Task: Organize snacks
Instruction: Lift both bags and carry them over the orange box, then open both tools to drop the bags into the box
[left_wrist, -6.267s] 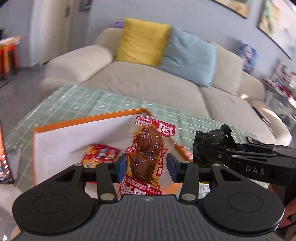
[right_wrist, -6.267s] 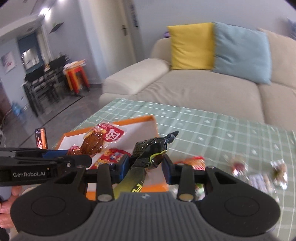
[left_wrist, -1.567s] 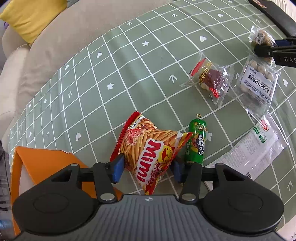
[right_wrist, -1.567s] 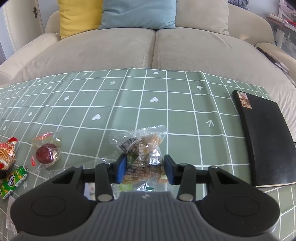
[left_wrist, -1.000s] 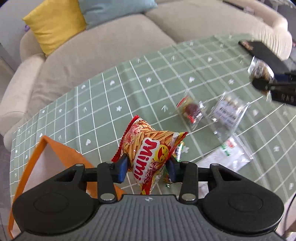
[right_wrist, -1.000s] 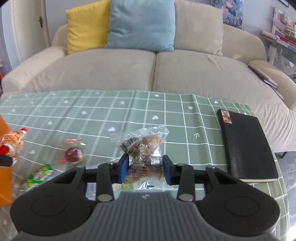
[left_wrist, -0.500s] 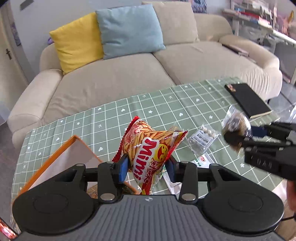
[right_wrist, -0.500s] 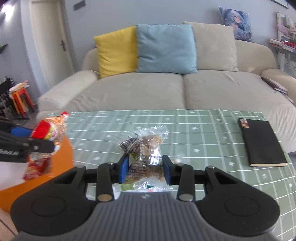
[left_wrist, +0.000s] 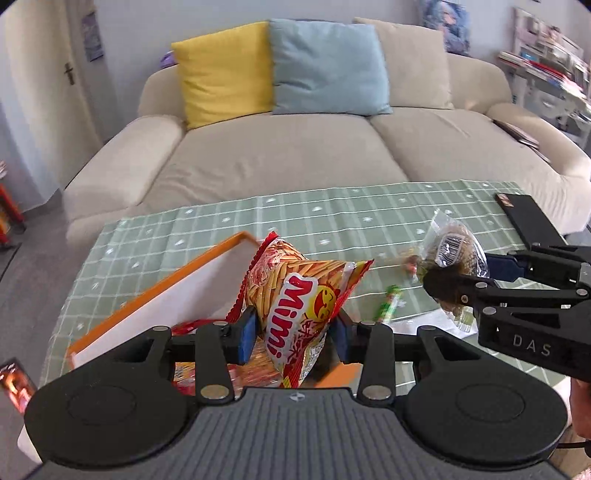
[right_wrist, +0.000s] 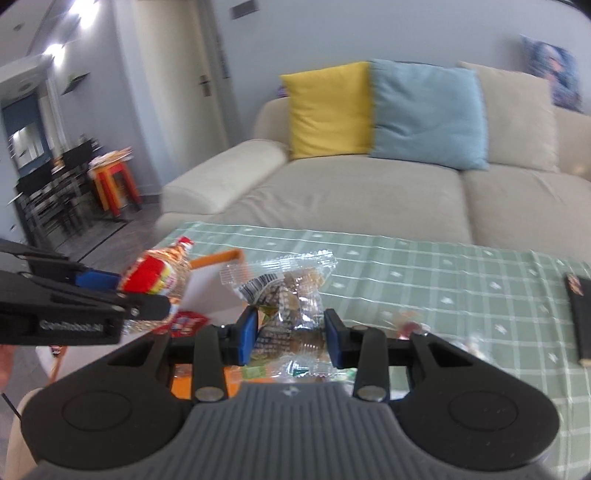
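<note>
My left gripper (left_wrist: 293, 334) is shut on a red and yellow Mimi snack bag (left_wrist: 295, 299) and holds it above the orange-rimmed white box (left_wrist: 177, 291). Red packets (left_wrist: 184, 326) lie inside the box. My right gripper (right_wrist: 290, 334) is shut on a clear packet of brown snacks (right_wrist: 291, 291), held in the air beside the box (right_wrist: 218, 260). From the left wrist view the right gripper (left_wrist: 465, 269) holds its packet (left_wrist: 452, 249) just to the right. The Mimi bag (right_wrist: 162, 273) also shows in the right wrist view.
On the green checked tablecloth (left_wrist: 332, 218) lie a green sausage stick (left_wrist: 388, 306), a small red sweet packet (right_wrist: 408, 325) and a white packet (left_wrist: 424, 323). A black notebook (left_wrist: 528, 218) lies at the far right. A beige sofa (left_wrist: 295, 158) stands behind.
Both grippers have carried their packets left and up, from over the tablecloth to over and beside the orange box. The right gripper has drawn closer to the left one.
</note>
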